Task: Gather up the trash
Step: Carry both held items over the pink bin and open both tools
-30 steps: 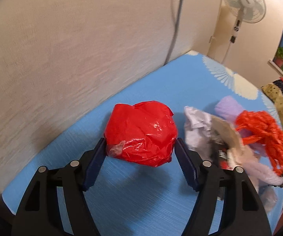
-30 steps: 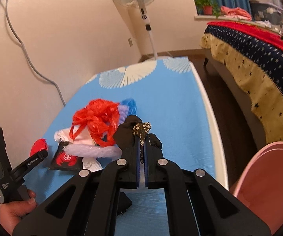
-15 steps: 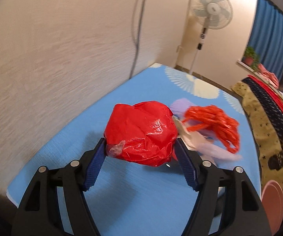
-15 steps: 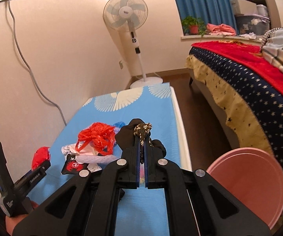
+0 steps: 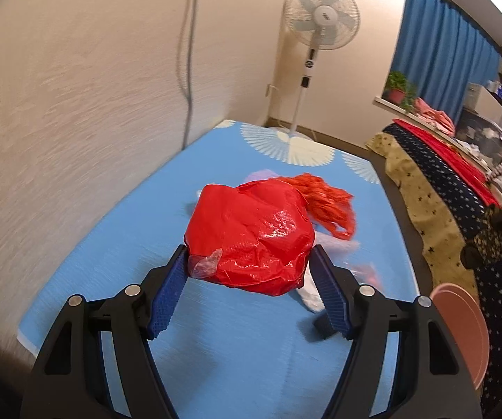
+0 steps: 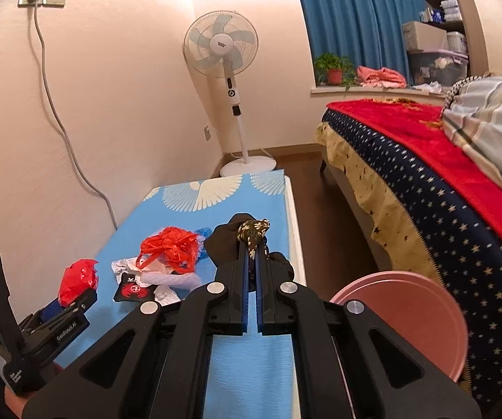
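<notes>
The left gripper (image 5: 249, 272) has its jaws set wide, with the blue pads pressed against both sides of a crumpled red plastic wad (image 5: 251, 234), which is held clear above the bench (image 5: 216, 349). The right gripper (image 6: 250, 272) has its jaws nearly together, pinching a dark floral cloth scrap (image 6: 252, 232) whose black folds spill out on either side of the fingers.

On the blue bench cover behind the wad lies the rest of the trash: an orange-red plastic bag (image 6: 169, 249), white crumpled paper (image 6: 125, 267), a black packet with a red crab print (image 6: 133, 290) and a bit of blue plastic (image 6: 204, 233), all heaped together near the wall.

A pink bin (image 6: 404, 317) stands on the floor just beside the bench, between it and the bed (image 6: 425, 188). A pedestal fan (image 6: 221, 50) stands in the corner.
</notes>
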The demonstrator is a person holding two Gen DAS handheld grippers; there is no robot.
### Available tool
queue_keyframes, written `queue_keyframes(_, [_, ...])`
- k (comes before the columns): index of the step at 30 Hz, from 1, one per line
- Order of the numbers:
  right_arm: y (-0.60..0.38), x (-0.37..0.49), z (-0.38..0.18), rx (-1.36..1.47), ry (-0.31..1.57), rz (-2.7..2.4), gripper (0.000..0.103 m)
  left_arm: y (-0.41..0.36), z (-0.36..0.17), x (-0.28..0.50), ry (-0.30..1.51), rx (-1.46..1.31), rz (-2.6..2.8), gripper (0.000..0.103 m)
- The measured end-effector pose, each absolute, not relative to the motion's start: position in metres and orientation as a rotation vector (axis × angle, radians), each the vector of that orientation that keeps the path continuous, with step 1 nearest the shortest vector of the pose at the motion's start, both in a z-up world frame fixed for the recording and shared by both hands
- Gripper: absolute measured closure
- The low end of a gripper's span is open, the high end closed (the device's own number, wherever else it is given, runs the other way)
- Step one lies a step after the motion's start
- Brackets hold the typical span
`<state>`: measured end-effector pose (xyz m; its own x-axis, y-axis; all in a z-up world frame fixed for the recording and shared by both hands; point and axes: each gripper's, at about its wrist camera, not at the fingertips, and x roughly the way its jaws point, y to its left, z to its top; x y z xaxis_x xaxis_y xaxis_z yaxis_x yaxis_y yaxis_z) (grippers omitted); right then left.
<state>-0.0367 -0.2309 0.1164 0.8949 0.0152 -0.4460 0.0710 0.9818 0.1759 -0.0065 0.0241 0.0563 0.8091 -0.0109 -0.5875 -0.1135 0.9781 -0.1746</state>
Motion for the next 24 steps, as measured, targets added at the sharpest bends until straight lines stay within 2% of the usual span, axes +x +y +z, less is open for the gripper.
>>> queue_keyframes(11, [-0.256, -0.070, 0.136, 0.185, 0.410, -0.110, 0.099, -0.045, 0.066, -0.024, 0.609, -0.142, -0.126, 0.035])
queue_keyframes(24, [-0.337, -0.111, 0.137, 0.274, 0.402, -0.366, 0.099, -0.156, 0.073, -0.036, 0.581, -0.131, -0.357, 0.035])
